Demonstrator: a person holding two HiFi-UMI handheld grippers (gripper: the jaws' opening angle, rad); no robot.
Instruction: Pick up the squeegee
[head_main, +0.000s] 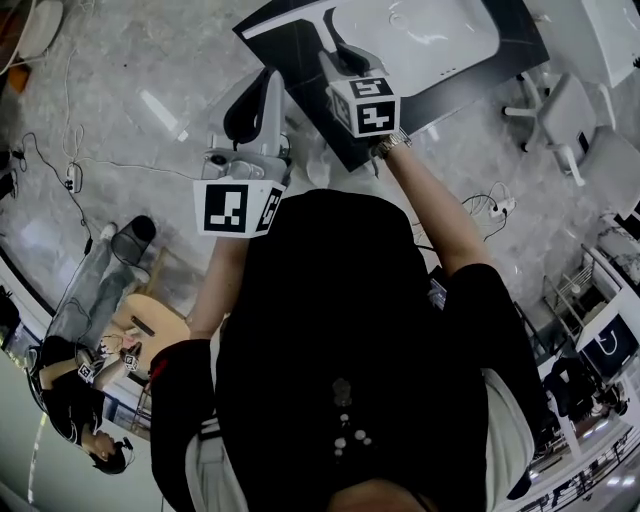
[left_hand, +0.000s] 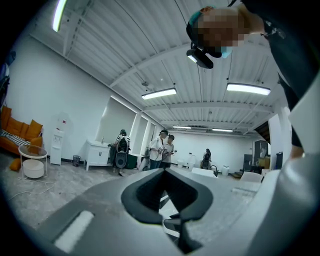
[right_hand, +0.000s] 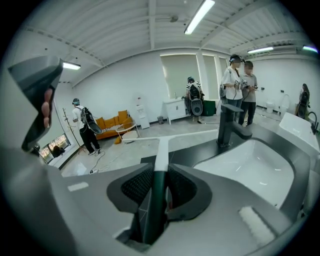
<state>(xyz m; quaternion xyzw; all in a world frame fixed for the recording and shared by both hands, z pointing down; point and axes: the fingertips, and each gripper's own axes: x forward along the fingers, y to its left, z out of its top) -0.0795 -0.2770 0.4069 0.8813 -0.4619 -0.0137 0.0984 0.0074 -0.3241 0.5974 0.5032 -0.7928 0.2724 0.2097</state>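
Where the head view looks steeply down, another person (head_main: 70, 400) and trailing cables (head_main: 72, 180) occupy the marble floor (head_main: 130, 60) at far left. Next comes the left tongs (left_hand: 167, 195), pointing level into the room. Its dark pads stand apart with nothing between them, and beyond them a group of standing people (left_hand: 161, 147) and a white cabinet (left_hand: 97, 152) are seen. The right tongs (right_hand: 159, 187), to its right and tilted downward, is closed on the squeegee (right_hand: 162, 150), the pads pressing both sides of the handle. The squeegee has a dark green lower handle passing between the pads, a white upper shaft, and a narrow white blade (right_hand: 195, 133) set crosswise as a T at the far end. It is held out over the left corner of the dark worktop (right_hand: 200, 152). Further right, the worktop carries a white basin (right_hand: 250, 165) with a dark tap (right_hand: 227, 127) at its far rim. White chairs (head_main: 570, 110) stand on the floor at far right.
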